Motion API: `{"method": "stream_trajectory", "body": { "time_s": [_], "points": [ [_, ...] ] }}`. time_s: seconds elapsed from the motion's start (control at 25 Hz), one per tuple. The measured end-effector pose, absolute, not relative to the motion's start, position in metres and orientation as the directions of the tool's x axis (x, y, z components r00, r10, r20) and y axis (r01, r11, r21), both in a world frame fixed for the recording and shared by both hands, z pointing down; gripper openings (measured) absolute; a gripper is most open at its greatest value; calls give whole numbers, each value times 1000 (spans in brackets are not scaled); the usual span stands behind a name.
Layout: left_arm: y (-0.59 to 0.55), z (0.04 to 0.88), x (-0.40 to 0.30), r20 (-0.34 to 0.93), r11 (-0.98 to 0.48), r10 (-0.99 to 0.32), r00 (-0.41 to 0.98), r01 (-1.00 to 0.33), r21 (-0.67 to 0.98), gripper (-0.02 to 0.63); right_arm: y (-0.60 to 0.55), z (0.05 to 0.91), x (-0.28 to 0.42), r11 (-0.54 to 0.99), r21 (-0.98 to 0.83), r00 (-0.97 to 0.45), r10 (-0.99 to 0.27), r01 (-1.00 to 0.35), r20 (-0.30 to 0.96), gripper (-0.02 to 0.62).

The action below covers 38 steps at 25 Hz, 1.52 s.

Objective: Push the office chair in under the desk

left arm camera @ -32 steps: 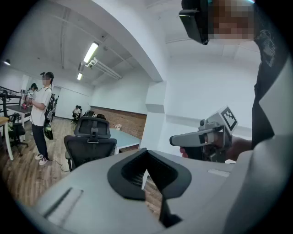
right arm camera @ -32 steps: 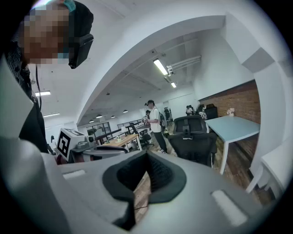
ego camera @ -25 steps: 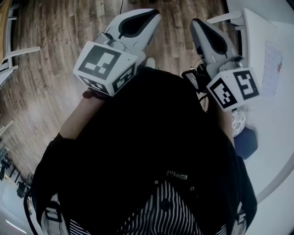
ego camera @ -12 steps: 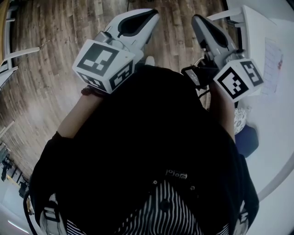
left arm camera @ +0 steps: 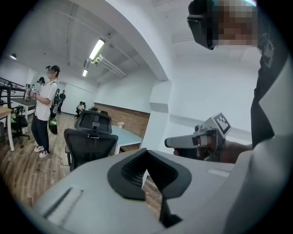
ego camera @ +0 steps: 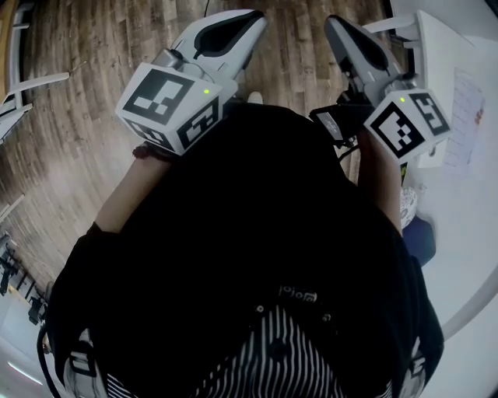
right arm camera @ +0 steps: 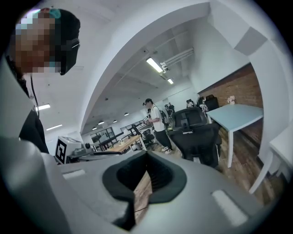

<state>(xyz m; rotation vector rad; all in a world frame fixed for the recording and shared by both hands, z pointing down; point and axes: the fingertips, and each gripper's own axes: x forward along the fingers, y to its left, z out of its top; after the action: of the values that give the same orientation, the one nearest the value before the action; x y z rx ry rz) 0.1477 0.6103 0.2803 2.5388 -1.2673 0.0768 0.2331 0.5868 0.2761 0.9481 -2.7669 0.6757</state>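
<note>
A black office chair (left arm camera: 89,139) stands a few steps ahead on the wood floor, beside a pale desk (left arm camera: 124,135). The right gripper view shows the same chair (right arm camera: 198,135) and desk (right arm camera: 236,114). I hold both grippers up in front of my chest, well away from the chair. My left gripper (ego camera: 250,19) is shut with nothing in it, its jaws (left arm camera: 145,158) pressed together. My right gripper (ego camera: 336,25) is also shut and empty, jaws (right arm camera: 146,158) together. The head view does not show the chair.
A white table (ego camera: 467,233) runs along my right, with a paper sheet (ego camera: 465,116) on it. A person (left arm camera: 46,109) stands on the floor left of the chair. More desks and chairs (right arm camera: 123,141) fill the room behind. White table legs (ego camera: 31,85) stand at my left.
My right gripper has shifted a little to the right and up. The left gripper has barely moved. Both stay shut.
</note>
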Motion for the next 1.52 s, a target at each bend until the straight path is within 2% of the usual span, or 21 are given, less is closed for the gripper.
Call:
{"method": "stream_trajectory", "body": {
  "time_s": [0.32,0.6,0.76,1.52],
  "points": [
    [606,288,144,221,-511,-803,554,-830,223,2,577,287,248,703,-393,-805,-537,-593,254,2],
    [603,290,156,228,-521,-799,556,-830,199,2,581,302,258,711,-348,-791,-540,-611,288,2],
    [600,288,156,233,-516,-798,555,-830,209,2,574,301,257,705,-381,-801,-526,-598,285,2],
    [483,297,94,224,-505,-797,561,-822,262,2,466,299,190,692,-386,-792,-523,-610,314,2]
  ]
}}
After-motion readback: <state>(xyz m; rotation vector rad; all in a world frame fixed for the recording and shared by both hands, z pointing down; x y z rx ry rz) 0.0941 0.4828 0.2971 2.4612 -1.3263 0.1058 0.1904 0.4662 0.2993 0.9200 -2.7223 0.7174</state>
